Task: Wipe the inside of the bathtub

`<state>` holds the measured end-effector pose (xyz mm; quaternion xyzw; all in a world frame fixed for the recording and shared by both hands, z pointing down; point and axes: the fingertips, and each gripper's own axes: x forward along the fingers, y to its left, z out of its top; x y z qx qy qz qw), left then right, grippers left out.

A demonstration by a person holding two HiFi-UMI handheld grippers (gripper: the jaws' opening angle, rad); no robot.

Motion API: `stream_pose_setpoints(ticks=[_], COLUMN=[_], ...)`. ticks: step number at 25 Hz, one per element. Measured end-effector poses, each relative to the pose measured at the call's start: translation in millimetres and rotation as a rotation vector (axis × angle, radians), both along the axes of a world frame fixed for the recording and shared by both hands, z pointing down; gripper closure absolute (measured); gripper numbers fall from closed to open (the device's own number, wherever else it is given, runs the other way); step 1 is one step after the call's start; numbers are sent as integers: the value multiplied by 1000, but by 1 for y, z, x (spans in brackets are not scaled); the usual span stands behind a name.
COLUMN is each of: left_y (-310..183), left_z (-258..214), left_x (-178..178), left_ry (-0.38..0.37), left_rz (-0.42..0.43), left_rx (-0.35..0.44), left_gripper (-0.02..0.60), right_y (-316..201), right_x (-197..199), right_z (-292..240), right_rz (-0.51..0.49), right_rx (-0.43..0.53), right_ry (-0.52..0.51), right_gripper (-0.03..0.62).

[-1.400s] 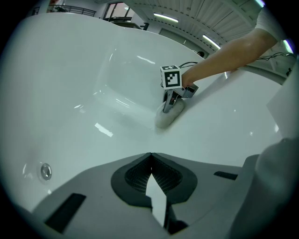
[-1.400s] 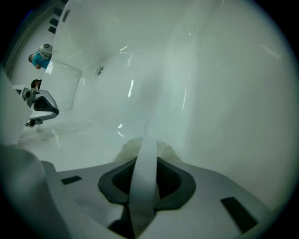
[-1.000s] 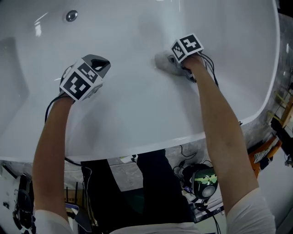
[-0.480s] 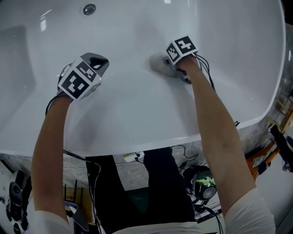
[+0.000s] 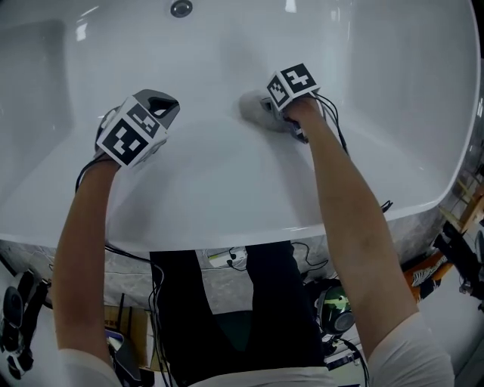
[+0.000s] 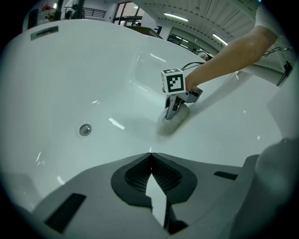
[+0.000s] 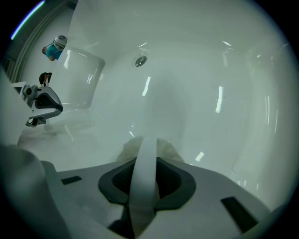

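Observation:
The white bathtub (image 5: 227, 189) fills the head view, its round drain (image 5: 181, 8) at the far side. My right gripper (image 5: 263, 106) is shut on a pale grey wiping cloth (image 5: 251, 106) and presses it against the tub's inner slope. The left gripper view shows that cloth (image 6: 169, 125) flat on the tub under the right gripper (image 6: 173, 111). In the right gripper view, a white strip runs between the jaws to the fuzzy cloth (image 7: 169, 150). My left gripper (image 5: 168, 103) is shut on nothing, hovering over the near slope to the cloth's left.
The tub's near rim (image 5: 227, 236) runs across below my arms. Cables and gear (image 5: 333, 306) lie on the floor behind the rim. The drain (image 6: 84, 129) sits left of the cloth, and an overflow plate (image 6: 44, 32) is on the far wall.
The right gripper and cloth have slid a little leftward and farther into the tub. The left gripper has stayed about where it was.

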<state>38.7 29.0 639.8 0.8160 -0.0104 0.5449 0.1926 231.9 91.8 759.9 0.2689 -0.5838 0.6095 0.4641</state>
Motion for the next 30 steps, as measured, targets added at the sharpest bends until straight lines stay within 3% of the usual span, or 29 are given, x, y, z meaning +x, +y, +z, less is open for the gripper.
stream_pose_setpoints(ticks=[15,30], left_y=[-31,-58], left_z=[-1,3], left_x=[-117,-251], left_ry=[-13,-55], left_rz=[-64,-147], left_rx=[4,12], left_gripper=[571,571], right_y=[-37,-69], right_x=[-151,-277], right_z=[3,13], right_rz=[-39,-82], right_rx=[2,2], right_ry=[-64,-78], right_gripper=[502,502])
